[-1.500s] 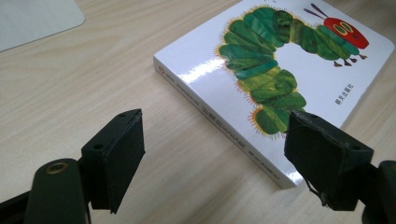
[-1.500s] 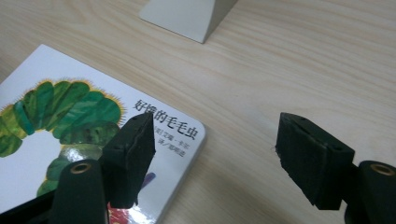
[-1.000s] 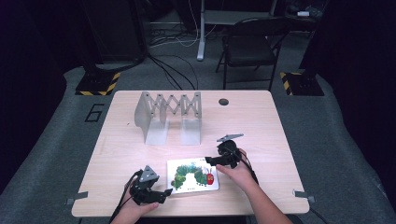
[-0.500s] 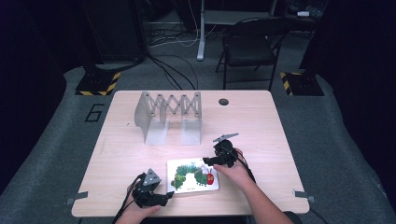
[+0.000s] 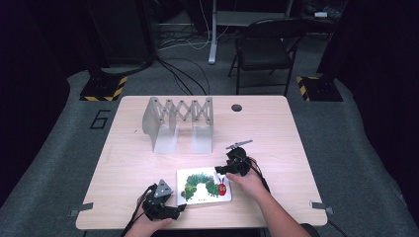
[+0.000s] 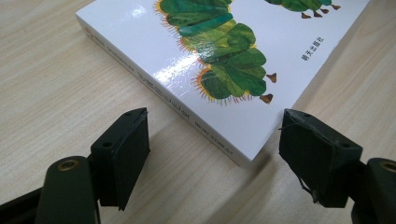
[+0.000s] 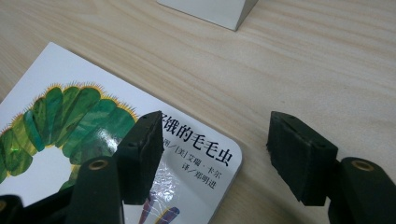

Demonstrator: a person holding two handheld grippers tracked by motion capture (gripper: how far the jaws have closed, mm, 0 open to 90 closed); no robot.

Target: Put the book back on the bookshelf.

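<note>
Near the front edge of the table (image 5: 123, 163) lies a white picture book (image 5: 203, 185) with a green caterpillar on its cover. Black title characters read 饿的毛毛虫, with smaller lines 译/郑明进 and 明天出版社. Left tongs (image 6: 212, 161) gape wide around one corner; right tongs (image 7: 212, 156) gape wide over another.

My left claw (image 6: 212, 154) gapes around the near corner of the book (image 5: 203, 185), bare worktop (image 5: 276, 128) under both jaws. My right claw (image 7: 217, 161) spreads over the book's far corner, one jaw above the cover, the other over bare wood. Beyond the book stands the rack (image 5: 178, 121), well apart; the wood between them lies free, as does that right of the book.
</note>
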